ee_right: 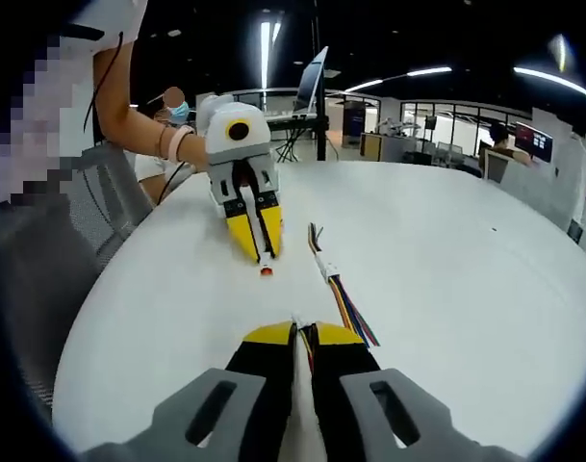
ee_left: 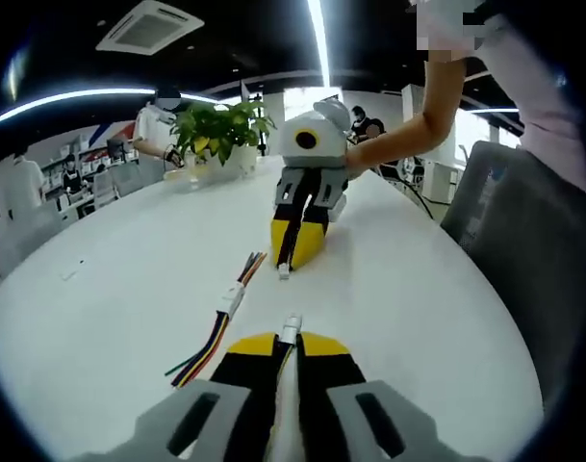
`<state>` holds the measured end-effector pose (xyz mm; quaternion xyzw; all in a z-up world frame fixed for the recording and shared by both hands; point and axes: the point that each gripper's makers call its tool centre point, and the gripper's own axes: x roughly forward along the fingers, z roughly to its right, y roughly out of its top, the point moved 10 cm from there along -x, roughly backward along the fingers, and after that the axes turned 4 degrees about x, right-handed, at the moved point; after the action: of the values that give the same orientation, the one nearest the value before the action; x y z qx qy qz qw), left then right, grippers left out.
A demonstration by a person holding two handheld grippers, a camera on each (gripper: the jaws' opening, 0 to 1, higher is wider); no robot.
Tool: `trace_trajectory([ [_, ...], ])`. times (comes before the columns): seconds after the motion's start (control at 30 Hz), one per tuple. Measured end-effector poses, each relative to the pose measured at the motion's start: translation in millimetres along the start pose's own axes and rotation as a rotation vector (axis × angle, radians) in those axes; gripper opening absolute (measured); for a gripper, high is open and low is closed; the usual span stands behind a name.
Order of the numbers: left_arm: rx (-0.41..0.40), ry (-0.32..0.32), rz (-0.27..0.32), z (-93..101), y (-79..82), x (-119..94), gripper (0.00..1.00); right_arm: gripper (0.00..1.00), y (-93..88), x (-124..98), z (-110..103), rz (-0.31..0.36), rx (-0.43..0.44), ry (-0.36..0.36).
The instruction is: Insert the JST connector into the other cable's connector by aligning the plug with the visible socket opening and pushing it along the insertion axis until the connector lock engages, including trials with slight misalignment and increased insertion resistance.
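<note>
My left tongs [ee_left: 289, 339] pinch a small white plug [ee_left: 290, 330]; my right tongs [ee_right: 303, 330] probably grip another. Loose coloured wires [ee_left: 218, 332] lie between, on the smooth white table [ee_left: 129, 279].

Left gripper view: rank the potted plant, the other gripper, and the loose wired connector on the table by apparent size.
1. Right gripper, the largest as it looks.
2. Potted plant looks somewhat smaller, but it sits farther back, so true size is unsure.
3. Wired connector, clearly the smallest, though its colored wires run long across the table.

Spare cable [ee_left: 220, 322] on table [ee_left: 110, 289], between tools
</note>
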<state>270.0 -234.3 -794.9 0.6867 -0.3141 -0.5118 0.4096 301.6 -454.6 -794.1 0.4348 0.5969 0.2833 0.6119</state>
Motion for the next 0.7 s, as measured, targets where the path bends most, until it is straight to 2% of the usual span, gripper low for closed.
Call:
trace_trajectory([
  [0.17,0.009,-0.005,0.003,1.7,6.2,2.5,0.01,0.03,1.3,5.0,-8.8,0.023,0.02,-0.014],
  [0.4,0.006,0.013,0.007,-2.8,11.6,1.5,0.01,0.03,3.1,3.5,-9.0,0.051,0.05,-0.053],
  [0.63,0.009,0.02,-0.009,-4.3,11.1,2.6,0.01,0.03,5.4,6.6,-10.4,0.062,0.051,-0.06],
  [0.7,-0.011,0.008,-0.012,-3.7,8.4,3.6,0.01,0.03,4.6,8.7,-11.1,0.067,0.066,-0.054],
])
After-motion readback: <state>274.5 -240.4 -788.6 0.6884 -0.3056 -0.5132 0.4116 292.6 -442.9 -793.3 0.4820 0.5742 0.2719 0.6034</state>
